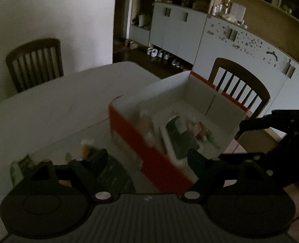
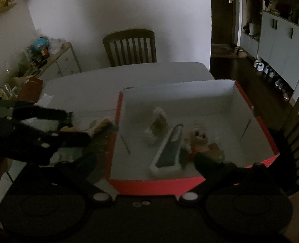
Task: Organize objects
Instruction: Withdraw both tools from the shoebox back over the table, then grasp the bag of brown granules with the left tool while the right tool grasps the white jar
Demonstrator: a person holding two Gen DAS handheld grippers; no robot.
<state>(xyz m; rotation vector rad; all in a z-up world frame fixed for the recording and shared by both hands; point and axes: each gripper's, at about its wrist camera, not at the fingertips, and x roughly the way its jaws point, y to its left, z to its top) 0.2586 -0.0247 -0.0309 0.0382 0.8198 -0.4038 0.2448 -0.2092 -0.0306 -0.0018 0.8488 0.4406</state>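
A red box [image 2: 114, 133] with a white inside sits on the white table [image 2: 149, 70]. In it lie a flat dark object with a white frame [image 2: 169, 147], a pale plush toy [image 2: 199, 135], a clear bag of brownish stuff [image 2: 158, 121] and a thin stick [image 2: 126, 144]. My right gripper [image 2: 147, 160] stands open at the box's near wall, holding nothing. My left gripper [image 1: 147, 158] is also open, at the box's left side above blurred small items [image 1: 86, 147] on the table. The motion blur hides what those items are.
Dark wooden chairs stand at the far side [image 2: 131, 48] and the right side [image 1: 240, 89] of the table. A cluttered sideboard [image 2: 62, 60] is at the left, pale blue cupboards [image 1: 179, 30] along the far wall. A red pouch [image 2: 31, 89] lies at the table's left edge.
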